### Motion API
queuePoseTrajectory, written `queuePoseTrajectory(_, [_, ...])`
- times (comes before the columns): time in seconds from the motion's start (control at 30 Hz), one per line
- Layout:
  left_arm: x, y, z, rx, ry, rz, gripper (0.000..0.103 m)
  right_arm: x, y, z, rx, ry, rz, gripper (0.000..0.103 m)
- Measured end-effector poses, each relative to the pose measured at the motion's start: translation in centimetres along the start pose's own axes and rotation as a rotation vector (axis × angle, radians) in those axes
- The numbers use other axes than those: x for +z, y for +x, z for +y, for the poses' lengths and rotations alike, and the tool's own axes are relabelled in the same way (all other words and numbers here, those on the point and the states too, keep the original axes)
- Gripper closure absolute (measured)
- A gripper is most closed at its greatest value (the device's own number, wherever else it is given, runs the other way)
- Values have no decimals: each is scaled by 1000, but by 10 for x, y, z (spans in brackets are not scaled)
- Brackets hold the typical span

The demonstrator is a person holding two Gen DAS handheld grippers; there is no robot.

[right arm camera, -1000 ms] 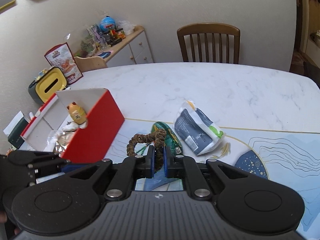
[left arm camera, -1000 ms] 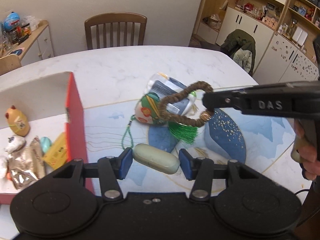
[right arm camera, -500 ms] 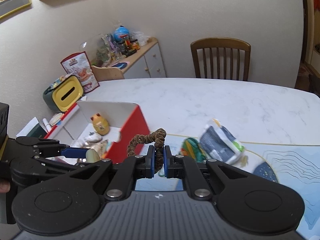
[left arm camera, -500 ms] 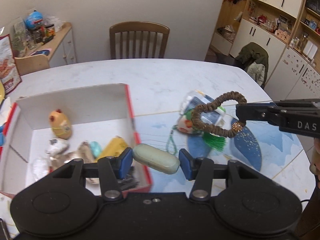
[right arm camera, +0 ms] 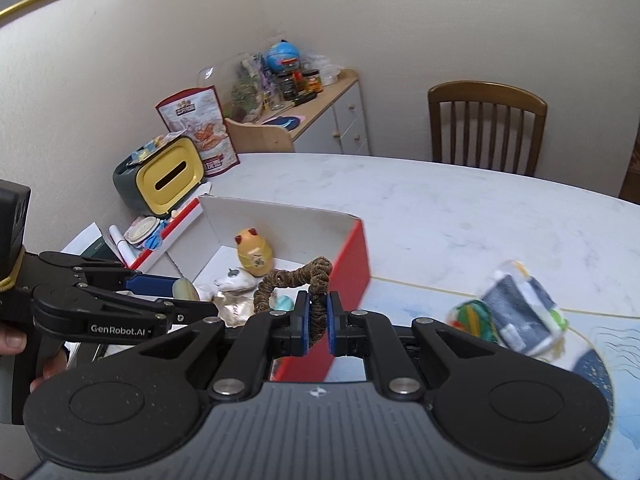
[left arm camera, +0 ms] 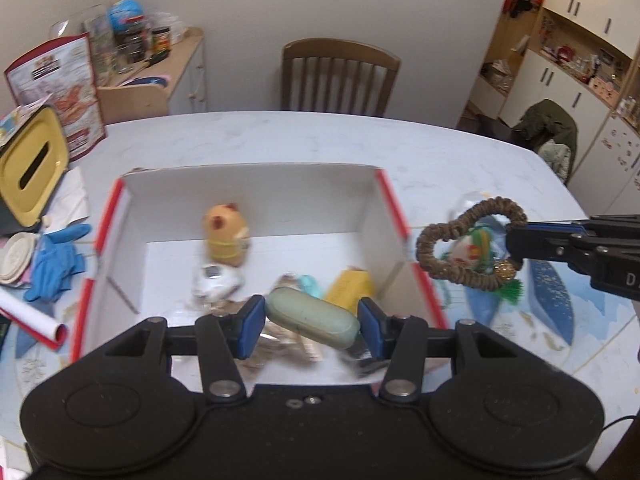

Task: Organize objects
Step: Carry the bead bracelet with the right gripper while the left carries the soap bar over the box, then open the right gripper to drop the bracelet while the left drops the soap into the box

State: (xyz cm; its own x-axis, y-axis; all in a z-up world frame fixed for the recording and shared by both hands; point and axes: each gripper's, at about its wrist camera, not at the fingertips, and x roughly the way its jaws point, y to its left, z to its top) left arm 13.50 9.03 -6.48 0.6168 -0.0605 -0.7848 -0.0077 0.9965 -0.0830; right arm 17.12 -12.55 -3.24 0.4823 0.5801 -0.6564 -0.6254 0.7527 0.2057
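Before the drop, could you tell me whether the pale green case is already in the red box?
Not yet: the pale green case is clamped in the left claw, hanging above the red box.

Plain off-white walls all round, with a brown slatted wooden chair pushed up to the white marble-look table. A cluttered light-wood sideboard sat left, cream cupboards right.

Box open-topped; far half bare past figurine, near floor cluttered, contents blurred, maybe wrappers.
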Motion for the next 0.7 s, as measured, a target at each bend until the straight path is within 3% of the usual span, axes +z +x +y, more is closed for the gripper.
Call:
queuePoseTrajectory(0.3, [6, 21, 44, 53, -1, 42, 54, 14, 49, 28, -32, -15, 32, 95])
queuePoseTrajectory(0.7, [5, 60, 59, 63, 66, 128, 54, 25, 119, 49, -100, -42, 113, 95])
